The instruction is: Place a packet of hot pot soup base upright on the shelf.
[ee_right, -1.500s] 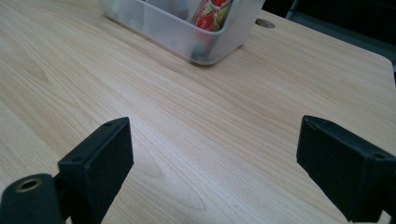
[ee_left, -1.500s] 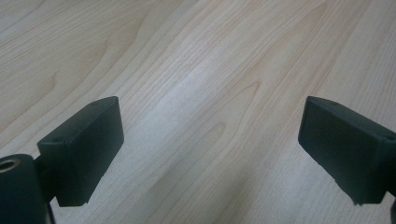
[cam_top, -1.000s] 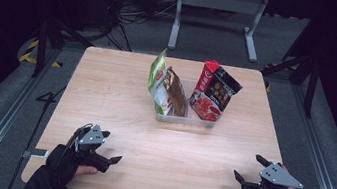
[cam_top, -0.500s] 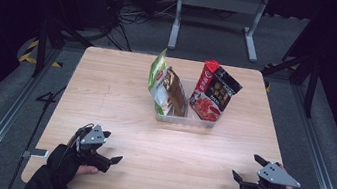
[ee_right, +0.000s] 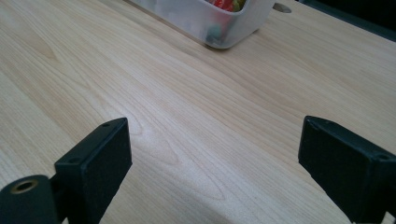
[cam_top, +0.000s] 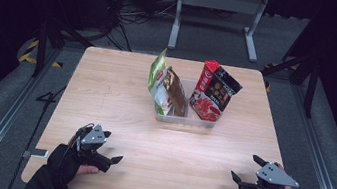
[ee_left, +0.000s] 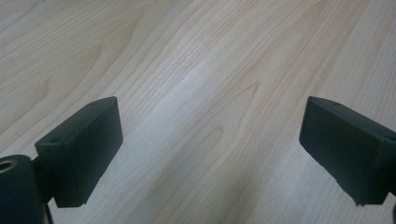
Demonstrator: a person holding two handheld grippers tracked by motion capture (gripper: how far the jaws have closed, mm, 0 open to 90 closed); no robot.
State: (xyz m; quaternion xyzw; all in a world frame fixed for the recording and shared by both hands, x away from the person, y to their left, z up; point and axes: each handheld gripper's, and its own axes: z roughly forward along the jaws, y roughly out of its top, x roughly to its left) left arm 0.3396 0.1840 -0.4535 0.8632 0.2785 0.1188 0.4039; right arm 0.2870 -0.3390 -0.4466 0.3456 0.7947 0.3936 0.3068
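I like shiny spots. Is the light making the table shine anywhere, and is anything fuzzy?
High view: bright table, dark room around it. Left gripper view: a pale sheen on the wood. Right gripper view: the plastic tub at the top looks blurry.

1. The high view is looking forward and down from above the table's near edge.
2. The left gripper view is skimming bare tabletop, very close.
3. The right gripper view is facing the bin, sharing it with the high view.
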